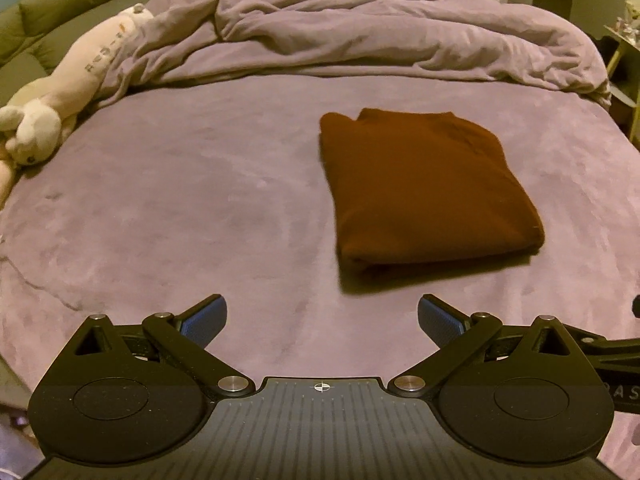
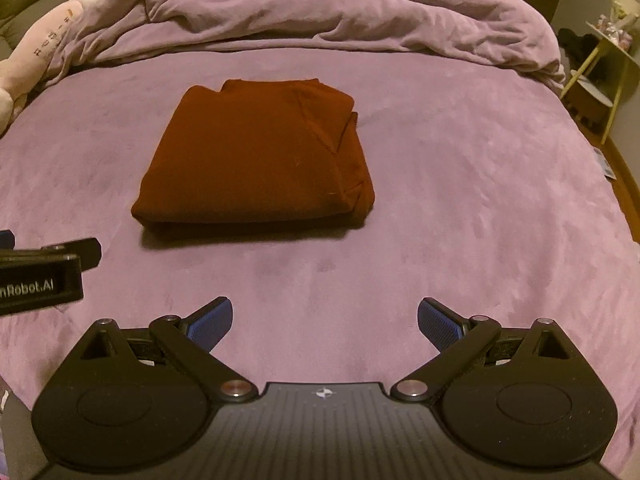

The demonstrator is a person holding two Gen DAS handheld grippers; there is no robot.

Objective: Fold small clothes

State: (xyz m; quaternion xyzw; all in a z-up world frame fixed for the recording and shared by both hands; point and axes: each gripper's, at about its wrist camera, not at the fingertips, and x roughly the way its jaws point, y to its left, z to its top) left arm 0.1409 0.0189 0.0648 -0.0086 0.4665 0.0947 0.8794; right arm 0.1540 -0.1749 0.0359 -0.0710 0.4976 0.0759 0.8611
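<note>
A dark red garment [image 1: 424,184] lies folded into a thick rectangle on the purple bed cover [image 1: 180,208]. It also shows in the right wrist view [image 2: 256,156], a little left of centre. My left gripper [image 1: 322,320] is open and empty, held above the bed short of the garment's near left corner. My right gripper [image 2: 325,320] is open and empty, short of the garment's near edge. The left gripper's side shows at the left edge of the right wrist view [image 2: 48,268].
A crumpled purple duvet [image 1: 360,32] is bunched across the back of the bed. A pale plush toy [image 1: 60,92] lies along the left edge by a green cushion [image 1: 60,4]. A small yellow-legged side table [image 2: 604,60] stands off the bed's right side.
</note>
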